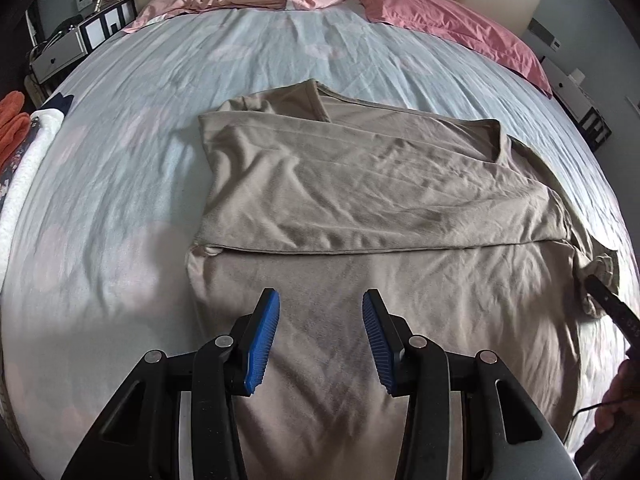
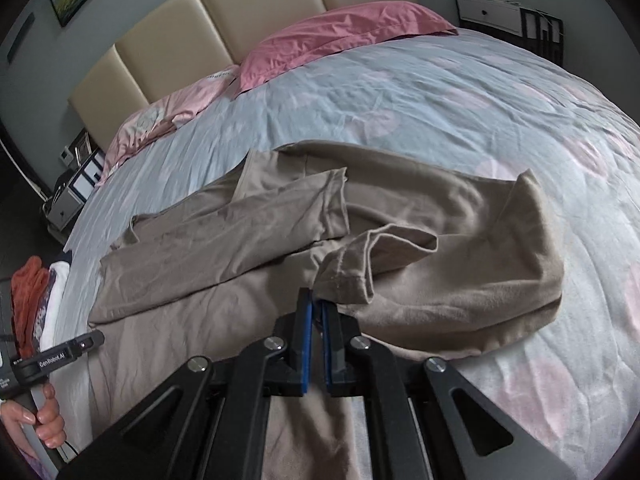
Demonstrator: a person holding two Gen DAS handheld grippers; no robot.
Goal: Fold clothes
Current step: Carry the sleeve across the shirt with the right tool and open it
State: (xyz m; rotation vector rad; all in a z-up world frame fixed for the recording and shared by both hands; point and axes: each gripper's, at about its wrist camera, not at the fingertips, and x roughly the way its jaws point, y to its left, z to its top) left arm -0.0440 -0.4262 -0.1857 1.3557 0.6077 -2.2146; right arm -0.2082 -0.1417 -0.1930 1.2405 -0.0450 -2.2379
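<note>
A beige T-shirt [image 1: 360, 200] lies spread on the bed, its far side folded over toward the middle along a straight edge. In the left wrist view my left gripper [image 1: 320, 300] hovers open over the shirt's near part, nothing between its blue pads. In the right wrist view my right gripper [image 2: 318, 304] is shut on the hem of the shirt's sleeve [image 2: 352, 276], which is lifted and bunched above the shirt [image 2: 240, 240]. The right gripper's tip [image 1: 600, 288] also shows at the right edge of the left wrist view, at the sleeve.
The bed has a pale blue sheet [image 1: 160, 120] with pink patches and pink pillows [image 1: 460, 28] by a cream headboard [image 2: 200, 28]. A stack of folded clothes [image 1: 20, 140] sits at the bed's left edge. Nightstands [image 2: 492, 12] flank the bed. A hand [image 2: 44, 412] holds the left gripper.
</note>
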